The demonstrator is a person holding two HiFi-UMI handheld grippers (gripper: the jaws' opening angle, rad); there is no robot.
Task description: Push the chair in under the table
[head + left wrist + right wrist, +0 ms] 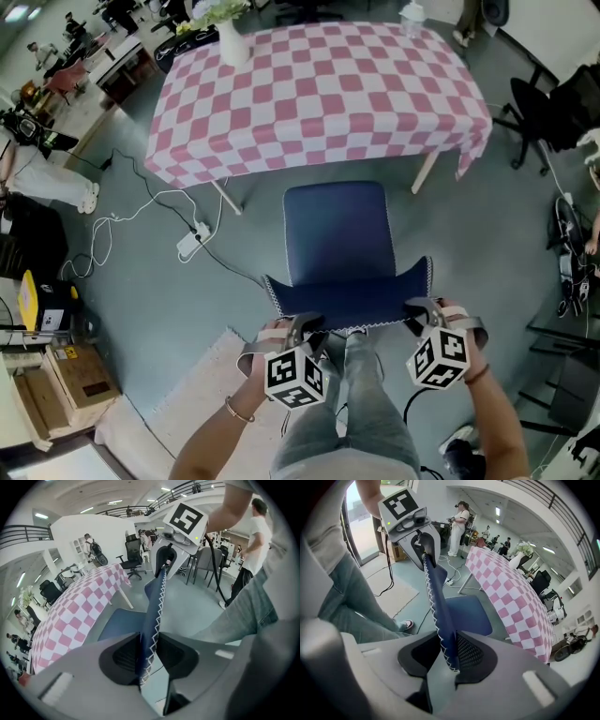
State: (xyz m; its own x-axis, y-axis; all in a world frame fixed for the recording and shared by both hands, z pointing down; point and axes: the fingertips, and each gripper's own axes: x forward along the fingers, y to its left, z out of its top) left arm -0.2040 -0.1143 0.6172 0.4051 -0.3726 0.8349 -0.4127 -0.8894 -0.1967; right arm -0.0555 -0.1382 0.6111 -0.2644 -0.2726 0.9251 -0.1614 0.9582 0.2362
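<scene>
The dark blue chair faces the table, its seat (337, 230) just short of the pink-and-white checked tablecloth (319, 89). Its white-stitched backrest (347, 298) is nearest me. My left gripper (305, 323) is at the backrest's left top corner and my right gripper (420, 309) at its right top corner. In the left gripper view the backrest's edge (157, 606) runs between the pads of the left gripper (149, 656), which are closed on it. In the right gripper view the backrest (438, 597) sits likewise in the right gripper (447, 656), touching its pads.
A white vase of flowers (230, 37) stands on the table's far left. A power strip with cables (190, 244) lies on the floor left of the chair. A pale mat (187, 394) is under my feet, boxes (56, 375) at left, a black office chair (544, 112) at right.
</scene>
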